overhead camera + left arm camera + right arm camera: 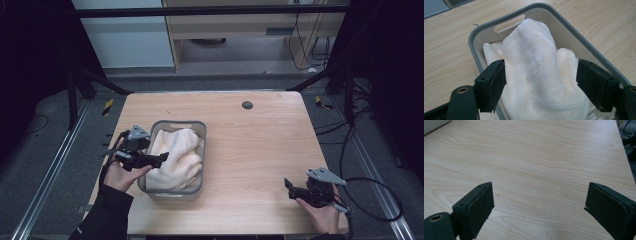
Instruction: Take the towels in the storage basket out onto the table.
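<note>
High view: a person at a light wood table works two handheld grippers. A grey plastic basket sits on the table's left half w/ a cream towel heaped inside. The left gripper reaches over the basket's left rim, tips at the towel's edge. The right gripper sits near the front-right corner, well apart from the basket.

Left gripper view: jaws stand wide apart, straddling the towel w/o clamping it; nothing is held. The towel mounds above the basket, whose far wall has a handle slot.

Right gripper view: jaws spread wide over bare table, holding nothing; basket corner just visible at top left.
</note>
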### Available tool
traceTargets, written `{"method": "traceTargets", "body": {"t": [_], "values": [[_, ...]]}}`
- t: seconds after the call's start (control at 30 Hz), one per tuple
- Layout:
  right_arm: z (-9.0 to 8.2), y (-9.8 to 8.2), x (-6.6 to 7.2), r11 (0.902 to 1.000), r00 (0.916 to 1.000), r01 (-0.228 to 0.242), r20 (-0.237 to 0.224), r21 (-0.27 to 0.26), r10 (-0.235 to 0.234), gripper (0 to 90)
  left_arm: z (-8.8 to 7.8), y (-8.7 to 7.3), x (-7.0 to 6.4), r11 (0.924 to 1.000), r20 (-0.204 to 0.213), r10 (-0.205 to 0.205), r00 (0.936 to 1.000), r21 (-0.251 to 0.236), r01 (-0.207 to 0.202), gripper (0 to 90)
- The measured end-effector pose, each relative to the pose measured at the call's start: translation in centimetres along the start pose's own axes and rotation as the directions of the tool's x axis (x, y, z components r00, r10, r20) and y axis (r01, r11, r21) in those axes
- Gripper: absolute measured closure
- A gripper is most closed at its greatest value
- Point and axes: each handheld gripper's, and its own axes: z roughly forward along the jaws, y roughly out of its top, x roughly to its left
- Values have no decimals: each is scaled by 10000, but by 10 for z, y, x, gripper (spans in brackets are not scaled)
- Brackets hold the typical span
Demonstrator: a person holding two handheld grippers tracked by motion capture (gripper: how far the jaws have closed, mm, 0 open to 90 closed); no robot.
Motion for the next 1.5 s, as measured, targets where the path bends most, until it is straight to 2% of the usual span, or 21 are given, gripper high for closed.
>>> {"method": "traceTargets", "body": {"t": [0.27,0.67,0.83,1.0,1.23,1.5], "values": [[1,0,0,10000,10000,79,-1,42,-79,81,13,0,-8,9995,121,26,9999,320,-30,231],[2,0,0,9998,9999,148,-30,158,-147,77,30,-2,-12,9968,237,95,9997,786,-114,227],[3,0,0,9997,9999,139,-43,204,-138,77,40,-5,-12,9927,270,91,9996,1203,-123,225],[4,-1,0,9996,9998,176,-81,223,-174,80,49,-10,-12,9904,297,9,9996,1380,-50,225],[4,-1,1,9993,9996,279,-95,268,-276,80,60,-14,-11,9827,279,10,9996,1854,-61,229],[5,-1,1,9993,9997,190,-168,316,-185,79,69,-18,-10,9756,324,-6,9995,2196,-65,260]]}}
